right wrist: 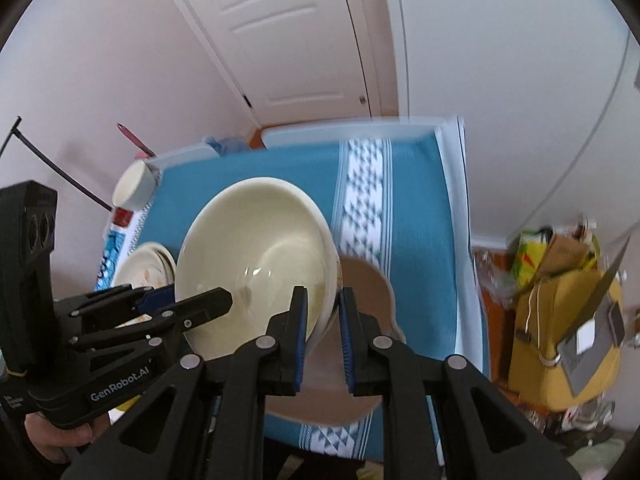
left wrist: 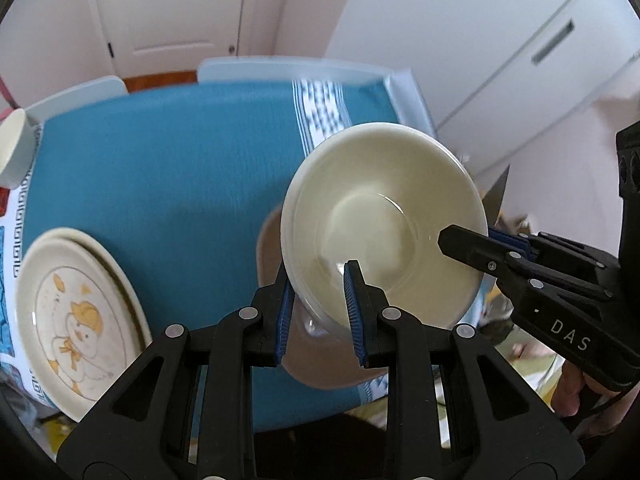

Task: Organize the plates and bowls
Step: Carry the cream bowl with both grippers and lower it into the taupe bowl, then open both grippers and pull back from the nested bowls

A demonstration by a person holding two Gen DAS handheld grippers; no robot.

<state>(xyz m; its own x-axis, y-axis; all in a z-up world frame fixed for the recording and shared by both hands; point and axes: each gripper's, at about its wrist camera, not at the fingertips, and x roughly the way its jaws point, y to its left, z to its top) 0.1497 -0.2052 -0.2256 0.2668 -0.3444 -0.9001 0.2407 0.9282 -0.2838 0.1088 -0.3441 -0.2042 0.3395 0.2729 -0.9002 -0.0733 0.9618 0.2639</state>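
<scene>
A cream bowl (left wrist: 384,220) is held in the air above the table, tilted. My left gripper (left wrist: 320,312) is shut on its near rim. My right gripper (right wrist: 323,340) is shut on the opposite rim of the same bowl (right wrist: 256,256); it also shows in the left wrist view (left wrist: 472,246). Below the bowl a brown plate (left wrist: 320,364) lies on the blue tablecloth (left wrist: 168,168); it also shows in the right wrist view (right wrist: 364,280). A stack of cream plates, the top one with a duck picture (left wrist: 76,320), sits at the left; its edge shows in the right wrist view (right wrist: 148,268).
A white round container (left wrist: 14,148) stands at the table's far left corner. White chair backs (left wrist: 288,68) line the far edge. A yellow bag with clutter (right wrist: 560,312) stands on the floor to the right. A white door and walls are behind.
</scene>
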